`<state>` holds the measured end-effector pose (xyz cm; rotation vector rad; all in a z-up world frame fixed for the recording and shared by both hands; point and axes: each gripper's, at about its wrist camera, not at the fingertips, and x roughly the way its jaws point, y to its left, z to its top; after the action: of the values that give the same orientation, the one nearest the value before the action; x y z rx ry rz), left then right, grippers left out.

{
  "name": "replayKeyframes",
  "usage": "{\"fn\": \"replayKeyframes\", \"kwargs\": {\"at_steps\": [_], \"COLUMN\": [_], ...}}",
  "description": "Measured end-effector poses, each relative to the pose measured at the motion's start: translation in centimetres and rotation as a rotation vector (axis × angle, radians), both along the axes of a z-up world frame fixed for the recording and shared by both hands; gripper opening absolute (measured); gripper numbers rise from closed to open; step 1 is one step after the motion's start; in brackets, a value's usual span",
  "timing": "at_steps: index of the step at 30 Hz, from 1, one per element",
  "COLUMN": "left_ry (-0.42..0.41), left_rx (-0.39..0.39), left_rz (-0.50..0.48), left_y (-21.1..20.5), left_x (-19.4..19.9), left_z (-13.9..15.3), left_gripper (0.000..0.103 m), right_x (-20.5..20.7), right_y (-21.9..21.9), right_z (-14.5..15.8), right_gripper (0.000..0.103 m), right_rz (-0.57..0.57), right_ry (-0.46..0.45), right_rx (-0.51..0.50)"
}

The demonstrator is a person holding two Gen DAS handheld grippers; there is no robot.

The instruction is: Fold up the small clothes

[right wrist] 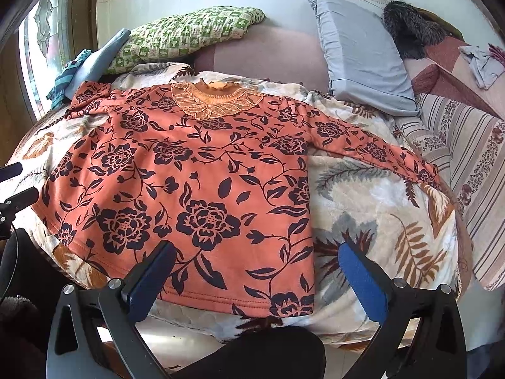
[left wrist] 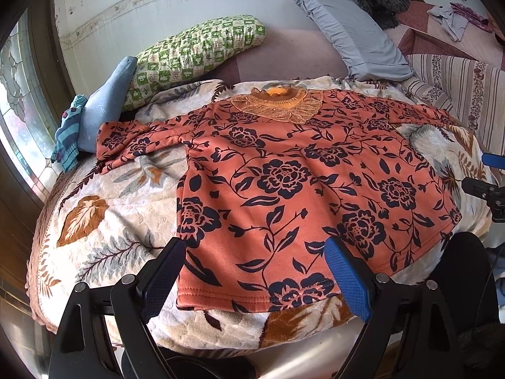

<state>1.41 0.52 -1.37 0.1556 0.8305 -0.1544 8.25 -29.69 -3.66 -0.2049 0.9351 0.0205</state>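
Observation:
An orange long-sleeved top with dark blue flowers [left wrist: 284,177] lies flat, face up, on a leaf-patterned blanket [left wrist: 104,221], sleeves spread to both sides, lace collar away from me. It also shows in the right wrist view [right wrist: 189,177]. My left gripper [left wrist: 255,252] is open and empty, hovering over the hem's left corner. My right gripper [right wrist: 255,252] is open and empty, hovering over the hem's right corner. Each gripper's tips [left wrist: 486,173] [right wrist: 15,183] show at the edge of the other's view.
A green checked pillow [left wrist: 195,50] and a grey pillow [left wrist: 350,34] lie at the bed's far side. A blue folded garment and a striped one [left wrist: 91,120] sit at the far left. A striped quilt [right wrist: 467,158] lies to the right. A window is at left.

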Motion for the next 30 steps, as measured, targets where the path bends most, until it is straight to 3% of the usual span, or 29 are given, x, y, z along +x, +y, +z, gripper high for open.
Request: {"fn": "replayKeyframes", "kwargs": {"at_steps": [30], "left_ry": [0.011], "left_rx": [-0.016], "left_rz": [0.045], "left_y": [0.8], "left_x": [1.1], "left_z": [-0.8], "left_gripper": [0.090], "right_x": [0.9], "right_y": [-0.7], "right_z": [-0.2], "right_gripper": [0.103], "right_rz": [0.010], "right_ry": [0.027], "right_rx": [0.000]}}
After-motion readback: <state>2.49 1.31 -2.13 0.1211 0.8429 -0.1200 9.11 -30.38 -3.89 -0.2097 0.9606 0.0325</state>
